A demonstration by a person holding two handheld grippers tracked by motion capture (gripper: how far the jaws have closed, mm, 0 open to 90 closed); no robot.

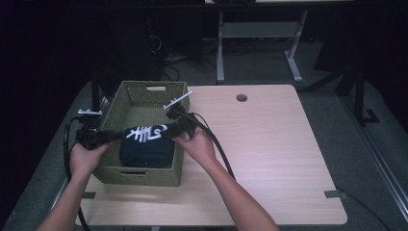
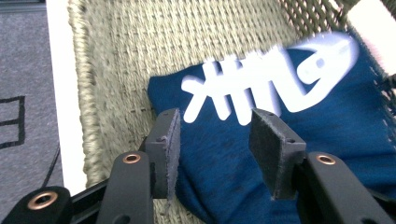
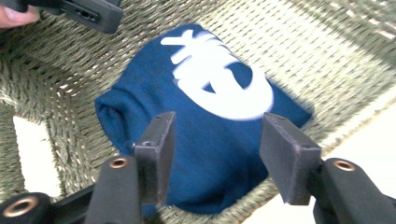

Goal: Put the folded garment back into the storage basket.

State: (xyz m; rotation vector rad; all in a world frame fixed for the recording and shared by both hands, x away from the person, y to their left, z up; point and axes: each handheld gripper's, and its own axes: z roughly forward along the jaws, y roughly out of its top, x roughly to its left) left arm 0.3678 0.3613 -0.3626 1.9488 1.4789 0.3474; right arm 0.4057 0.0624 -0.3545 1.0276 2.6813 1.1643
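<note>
Garment: folded navy cloth (image 1: 146, 147) with white fish-skeleton print (image 2: 261, 81), no readable writing, lying in woven basket (image 1: 114, 107) at tabletop's (image 1: 269, 159) left edge.
Left gripper (image 2: 217, 140): jaws apart, above cloth.
Right gripper (image 3: 215, 149): jaws apart, above cloth.
Unclear: print blurred.

Basket (image 1: 144, 103): coarse woven fibre, olive-green, rough and matt, surrounding both sets of fingers.
Garment (image 2: 299, 154): soft navy cloth, matt, with a smooth white fishbone print (image 2: 261, 84); lies beyond the fingertips.
Left gripper (image 2: 219, 135) pads (image 2: 273, 144): dark, matt, slightly gritty.
Table (image 1: 269, 144): pale wood-look top, smooth.
</note>
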